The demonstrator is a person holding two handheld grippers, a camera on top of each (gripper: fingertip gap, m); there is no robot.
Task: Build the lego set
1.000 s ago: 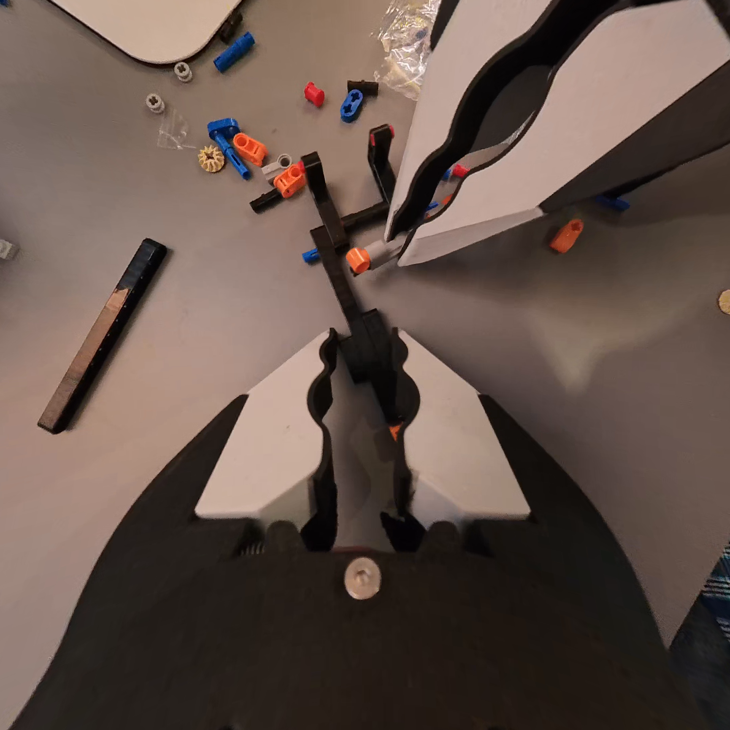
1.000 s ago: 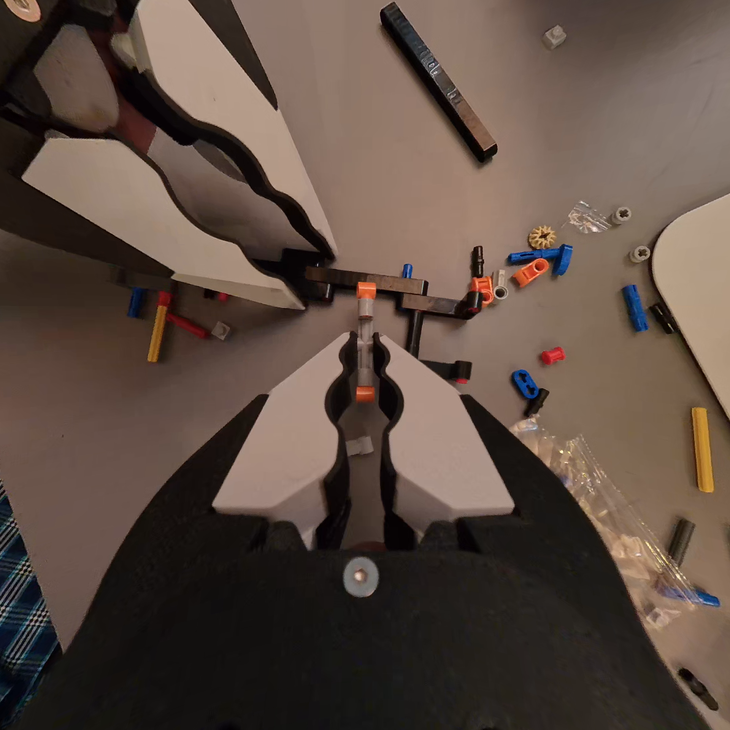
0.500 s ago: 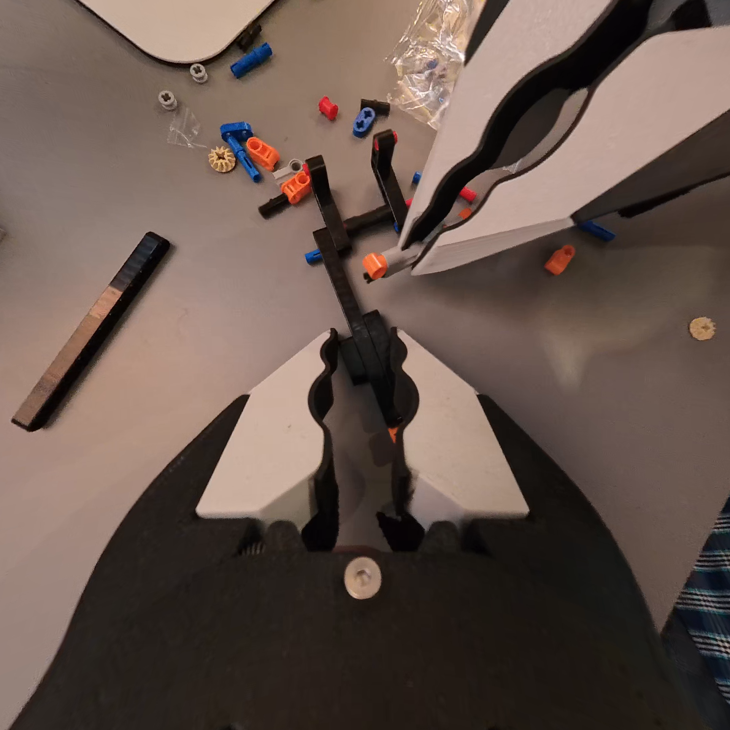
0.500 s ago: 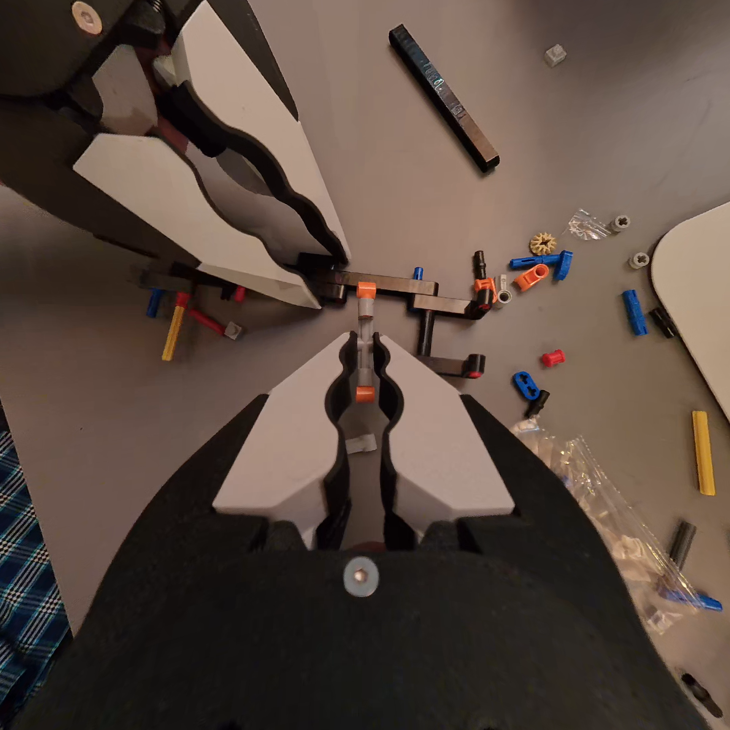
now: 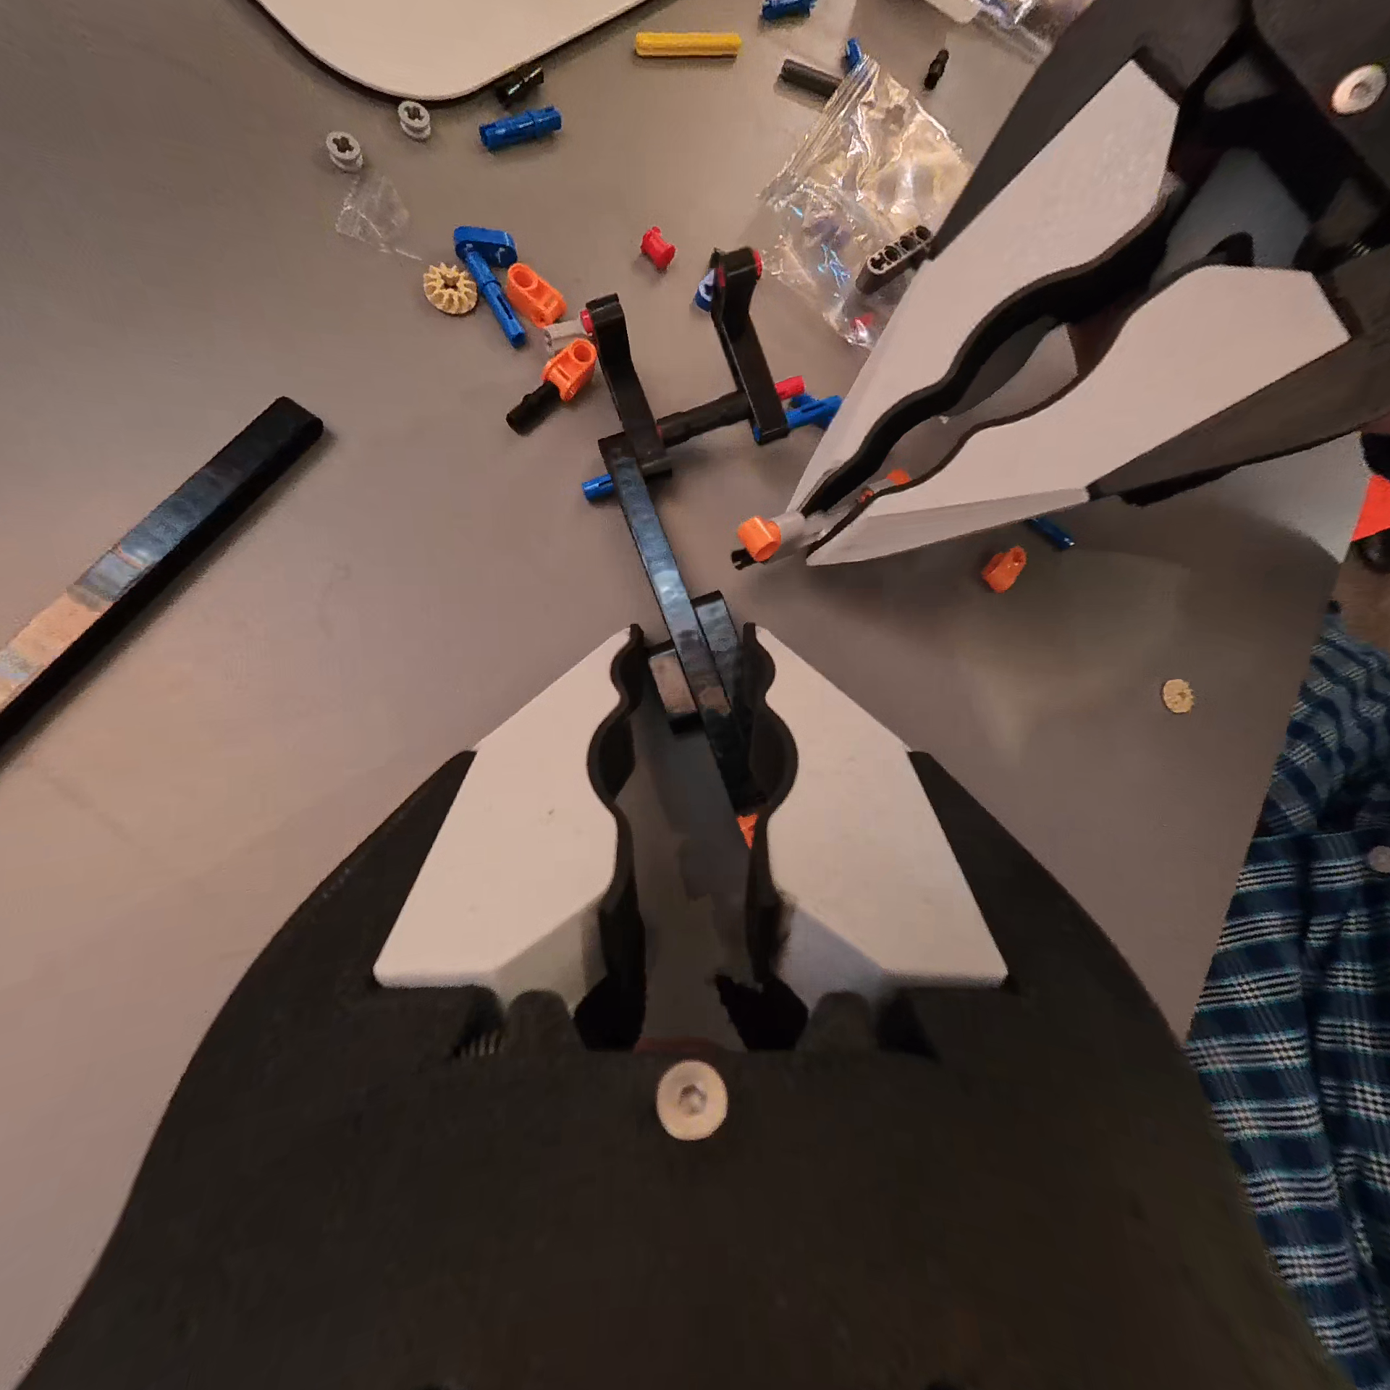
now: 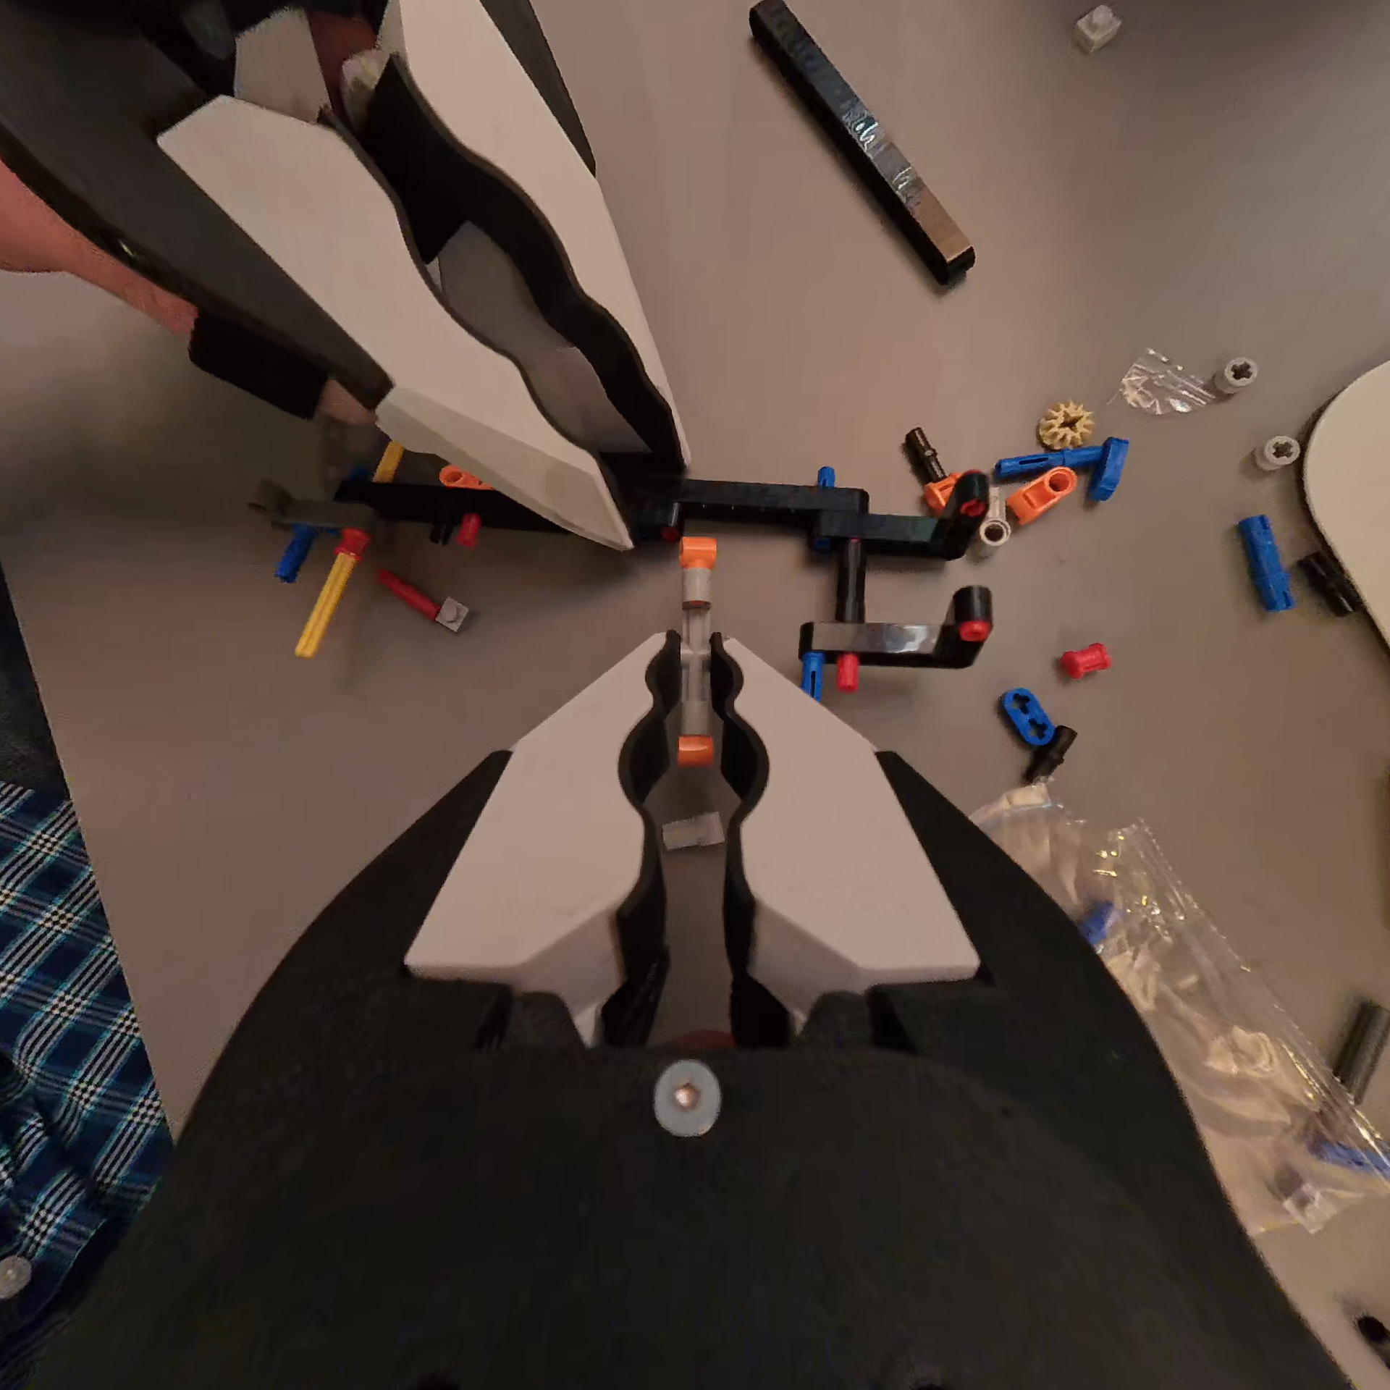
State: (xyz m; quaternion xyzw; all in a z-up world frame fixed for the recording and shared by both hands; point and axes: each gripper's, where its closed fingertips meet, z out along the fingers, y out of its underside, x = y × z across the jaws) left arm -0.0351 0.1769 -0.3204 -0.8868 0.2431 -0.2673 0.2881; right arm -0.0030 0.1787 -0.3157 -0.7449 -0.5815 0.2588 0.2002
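Grey tabletop (image 5: 226, 714) carries the black frame (image 6: 767, 500), its near end clamped by the left gripper (image 5: 692, 654). Right gripper (image 6: 696, 647), pointing level at the frame, pinches an orange-tipped axle (image 6: 696, 602) just short of it. Loose pieces (image 5: 526, 293) lie beyond.

L gripper (image 5: 696, 662): fingers nearly together, clamped on the end of a black beam assembly (image 5: 662, 556) that sticks out fwd past the tips. Pointed down at a slant toward the table. In the R wrist view it comes in from upper left, tips (image 6: 647, 489) at the beam's end, a bit of the person's hand (image 6: 45, 233) behind it.

R gripper (image 6: 696, 662): fingers close, pinching a grey rod w/ orange ends (image 6: 696, 602), rod in line w/ the fingers, front end poking out. In the L wrist view it enters from upper right, angled down, rod tip just beside the beam, not touching.
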